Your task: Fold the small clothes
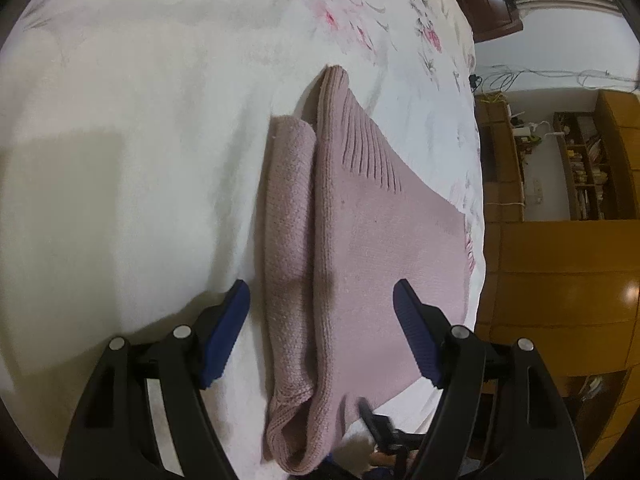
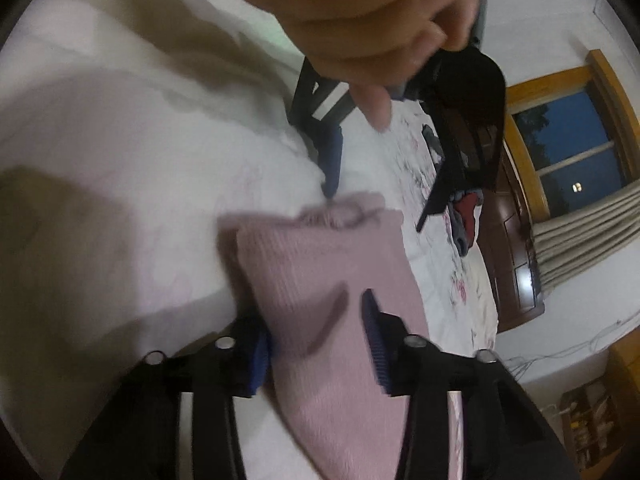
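A pink knit garment (image 1: 360, 220) lies folded lengthwise on a white bed sheet (image 1: 140, 160), with a narrow rolled strip along its left side. My left gripper (image 1: 321, 286) hovers open over its near part, one blue pad on each side of the cloth. In the right wrist view the same garment (image 2: 320, 264) runs between the fingers of my right gripper (image 2: 320, 320), which stands open and low over it; the picture is blurred. A hand (image 2: 360, 20) holds the left gripper (image 2: 376, 208) open at the garment's far end.
The sheet (image 2: 120, 140) has a pink flower print at one side. A small pile of red and grey clothes (image 2: 466, 216) lies near the bed's edge. Beyond the bed stand a wooden cabinet (image 1: 560, 260), shelves (image 1: 588, 168), a window (image 2: 568, 140) and a curtain (image 2: 588, 232).
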